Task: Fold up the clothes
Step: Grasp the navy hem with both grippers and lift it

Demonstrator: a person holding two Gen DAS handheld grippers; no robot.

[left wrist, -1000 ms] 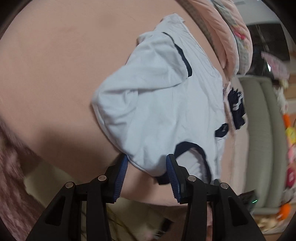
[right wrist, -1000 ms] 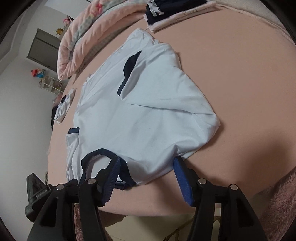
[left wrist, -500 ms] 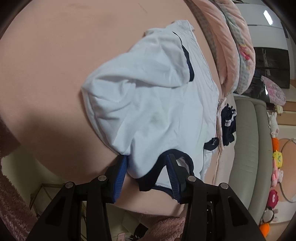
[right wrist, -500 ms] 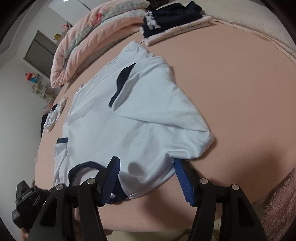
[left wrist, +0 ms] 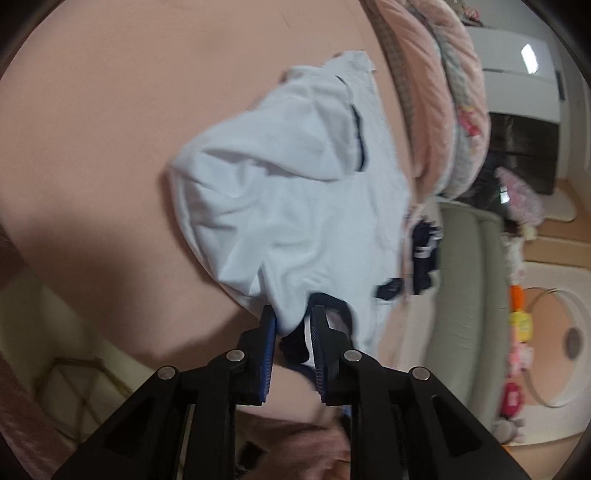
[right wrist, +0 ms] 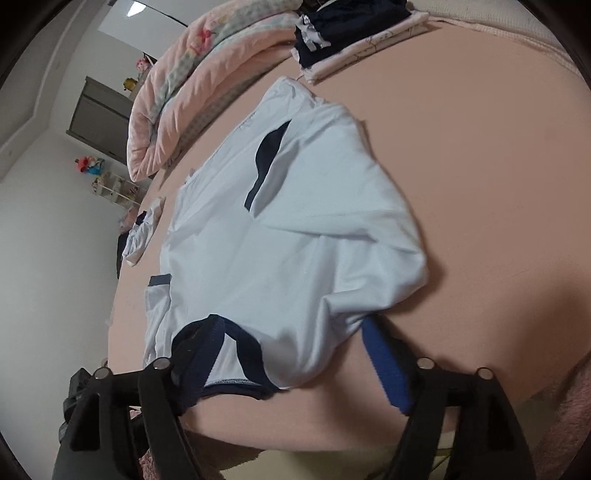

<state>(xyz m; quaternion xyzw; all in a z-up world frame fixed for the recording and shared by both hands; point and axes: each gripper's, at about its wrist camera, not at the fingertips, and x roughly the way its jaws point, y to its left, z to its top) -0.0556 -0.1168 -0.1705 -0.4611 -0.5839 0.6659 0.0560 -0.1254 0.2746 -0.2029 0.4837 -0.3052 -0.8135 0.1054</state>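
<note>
A pale blue T-shirt (left wrist: 295,206) with navy trim lies spread on the pink bed sheet (left wrist: 110,129), one sleeve folded over its body. My left gripper (left wrist: 294,314) is at the shirt's near edge beside the navy collar. Its jaws are closing and pinch a bunched fold of cloth, with wrinkles running toward the pads. In the right wrist view the T-shirt (right wrist: 295,240) reaches down to my right gripper (right wrist: 291,330). Its jaws are opening wide around the shoulder edge; the left finger lies over the navy collar (right wrist: 236,336) and no pad presses the cloth.
A folded pink quilt (right wrist: 177,92) lies along the far side of the bed. A stack of dark and pale folded clothes (right wrist: 351,33) sits at the far corner. A small garment (right wrist: 142,236) lies at the left edge. A grey-green sofa (left wrist: 469,295) stands beyond the bed.
The left jaws have narrowed onto the shirt's edge by the collar and gathered the cloth, and that view has tilted. The right jaws have spread wider around the shoulder edge.
</note>
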